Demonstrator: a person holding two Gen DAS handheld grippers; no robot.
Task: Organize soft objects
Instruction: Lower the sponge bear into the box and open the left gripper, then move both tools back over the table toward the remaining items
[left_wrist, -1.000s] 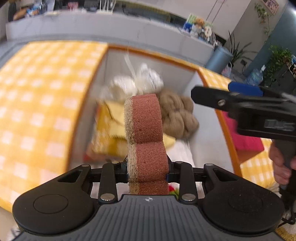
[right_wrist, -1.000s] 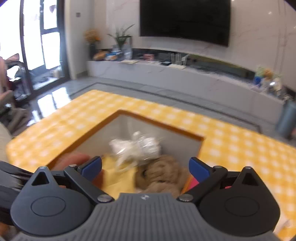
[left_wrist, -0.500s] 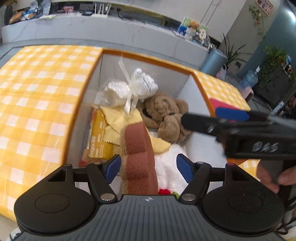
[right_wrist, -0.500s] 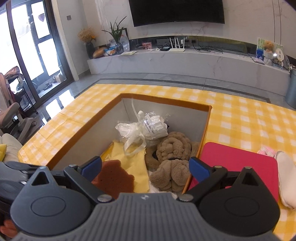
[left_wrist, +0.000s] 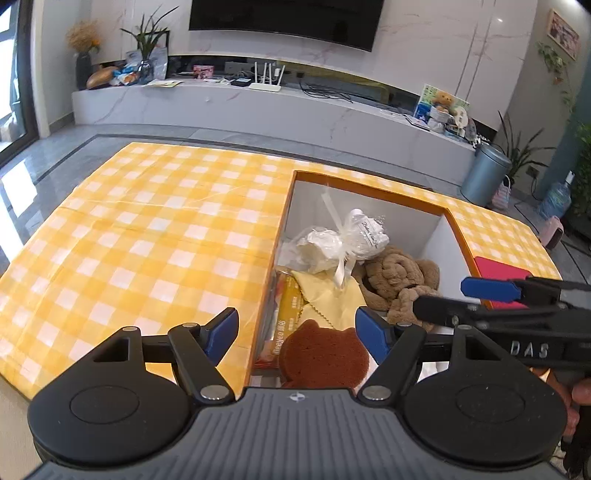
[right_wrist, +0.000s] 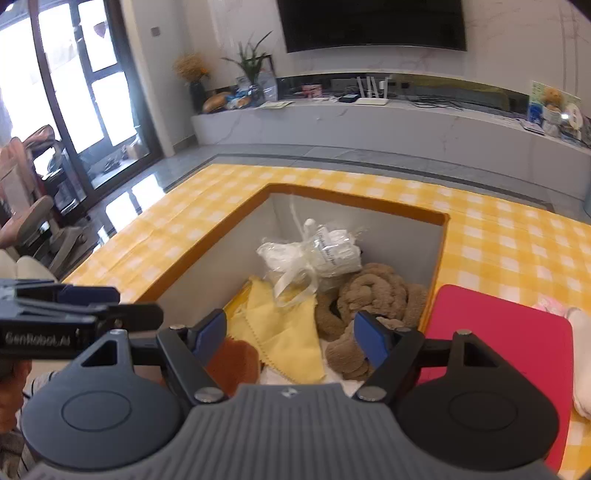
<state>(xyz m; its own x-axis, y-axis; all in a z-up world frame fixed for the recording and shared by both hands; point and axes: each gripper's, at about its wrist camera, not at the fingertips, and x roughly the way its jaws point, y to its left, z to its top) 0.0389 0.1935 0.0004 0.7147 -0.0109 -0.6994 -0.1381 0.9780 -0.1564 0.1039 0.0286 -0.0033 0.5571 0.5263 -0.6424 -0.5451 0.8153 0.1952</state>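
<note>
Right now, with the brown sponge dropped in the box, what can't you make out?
- Brown bear-shaped sponge: lower edge hidden by the left gripper body, left wrist view.
- White fluffy item beside the red mat: cut off by the right wrist view's edge.
- Orange packet: print too small.

Rough porous brown sponge (left_wrist: 323, 356), fuzzy plush toy (left_wrist: 397, 282), crinkly glossy plastic bag (left_wrist: 343, 245)

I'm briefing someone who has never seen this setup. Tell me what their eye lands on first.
The yellow checked cloth across the table, cut by an open white-walled box packed with soft things. In it lie a brown bear-shaped sponge nearest the camera, a yellow cloth, a brown plush and a ribboned white bundle. A red mat lies right of the box.
</note>
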